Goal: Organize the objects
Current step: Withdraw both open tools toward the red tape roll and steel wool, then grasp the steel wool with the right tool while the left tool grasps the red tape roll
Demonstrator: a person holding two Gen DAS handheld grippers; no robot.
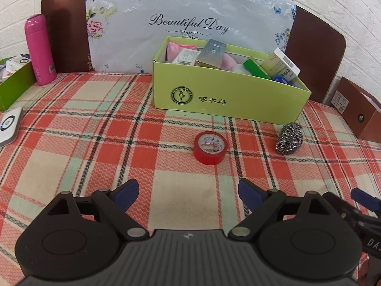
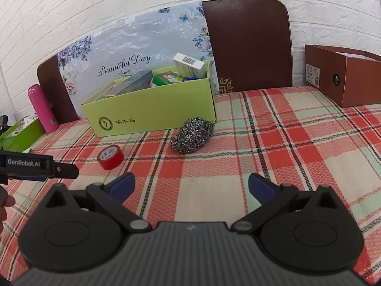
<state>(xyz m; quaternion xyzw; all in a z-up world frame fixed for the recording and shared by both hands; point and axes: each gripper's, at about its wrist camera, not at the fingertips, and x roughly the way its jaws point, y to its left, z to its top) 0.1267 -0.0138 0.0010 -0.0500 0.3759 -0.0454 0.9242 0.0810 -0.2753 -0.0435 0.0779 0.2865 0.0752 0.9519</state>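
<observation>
Both grippers hover over a bed covered with a plaid sheet [image 1: 95, 143] in red, cream and mint, backed by a brown headboard [image 2: 247, 45] and a white brick-pattern wall [image 2: 95, 7], with a floral "Beautiful Day" bag [image 1: 190, 21] leaning on the headboard. The left gripper [image 1: 188, 194] has its blue pads spread wide with nothing between them, and the right gripper [image 2: 191, 188] looks the same, jaws apart and empty. Ahead of the left gripper, slightly to its right, sits one roll of red tape [image 1: 210, 147], lying tilted so its white printed core shows. Further right of it, near but apart, is one steel wool scrubber [image 1: 289, 138], a shiny grey ball of coiled wire; from the right gripper it's just ahead, slightly left of centre. Right behind both is one lime green box [image 1: 226, 95] with a round logo, open top, stuffed with small cartons and something pink. Far left of the left gripper stands one pink bottle [image 1: 40, 50], upright, beside a second, darker green box [image 1: 14, 88] and a white flat device [image 1: 9, 125]. Far right of the right gripper there's one brown box [image 2: 345, 76], open. A person's fingertips [image 2: 6, 205] peek in at the left edge of the right wrist view.
</observation>
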